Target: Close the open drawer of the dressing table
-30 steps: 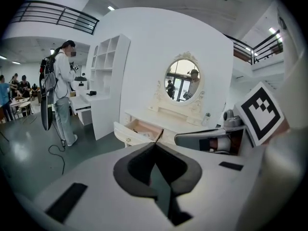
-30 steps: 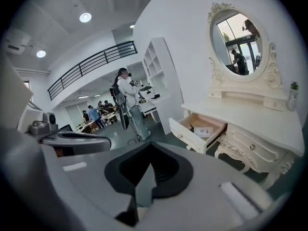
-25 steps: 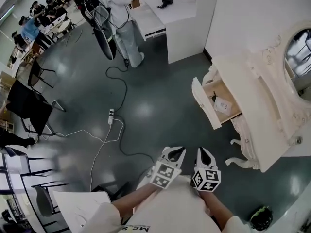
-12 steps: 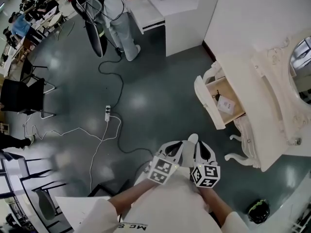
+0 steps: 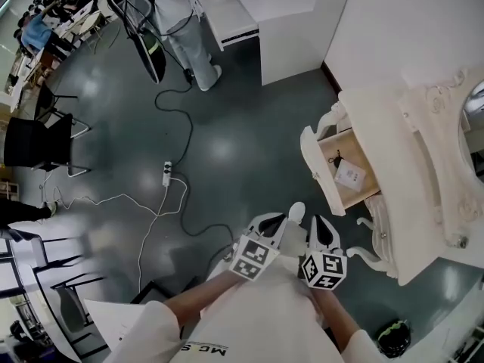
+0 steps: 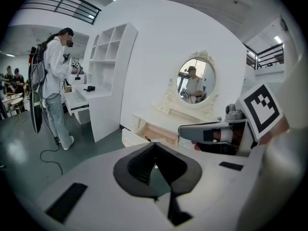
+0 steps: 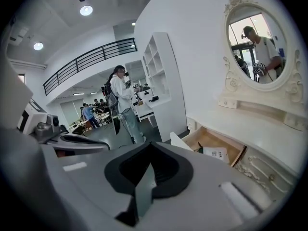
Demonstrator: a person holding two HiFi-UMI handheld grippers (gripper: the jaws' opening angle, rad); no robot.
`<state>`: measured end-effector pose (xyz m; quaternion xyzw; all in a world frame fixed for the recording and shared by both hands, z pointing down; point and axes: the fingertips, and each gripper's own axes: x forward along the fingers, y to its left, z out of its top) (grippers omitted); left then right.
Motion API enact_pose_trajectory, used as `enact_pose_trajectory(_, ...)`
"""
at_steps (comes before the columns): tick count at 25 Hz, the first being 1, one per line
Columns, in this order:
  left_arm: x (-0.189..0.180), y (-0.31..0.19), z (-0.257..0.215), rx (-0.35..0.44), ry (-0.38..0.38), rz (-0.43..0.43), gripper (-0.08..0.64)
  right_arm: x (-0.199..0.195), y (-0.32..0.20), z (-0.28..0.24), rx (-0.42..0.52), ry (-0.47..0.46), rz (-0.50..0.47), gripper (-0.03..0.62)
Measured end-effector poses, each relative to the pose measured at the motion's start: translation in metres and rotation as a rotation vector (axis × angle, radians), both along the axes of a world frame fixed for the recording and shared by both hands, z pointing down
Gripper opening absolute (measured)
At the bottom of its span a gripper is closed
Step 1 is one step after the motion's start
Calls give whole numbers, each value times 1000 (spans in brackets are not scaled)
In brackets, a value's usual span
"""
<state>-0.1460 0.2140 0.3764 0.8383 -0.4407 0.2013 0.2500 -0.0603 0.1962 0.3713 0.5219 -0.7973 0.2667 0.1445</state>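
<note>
The left tool [image 5: 278, 219] and right tool [image 5: 321, 224] are held closed and empty at lower centre, presumably to push the open drawer [image 5: 344, 176] at right.

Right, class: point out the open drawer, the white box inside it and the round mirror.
open drawer [image 5: 318, 169], head view, on its white front panel.
white box [image 5: 350, 175], head view, middle of its top face.
round mirror [image 7: 258, 44], right gripper view, on the glass.
</note>
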Motion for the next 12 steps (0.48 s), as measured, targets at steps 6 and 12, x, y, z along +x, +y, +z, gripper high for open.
enact_pose_trajectory(6, 30, -50, 4, -8, -32, -9, 9, 25, -48, 3, -12, -30, -41, 2)
enact_pose_trajectory(12, 65, -96, 6, -15, -56, -30, 9, 52, -98, 3, -16, -69, -92, 2)
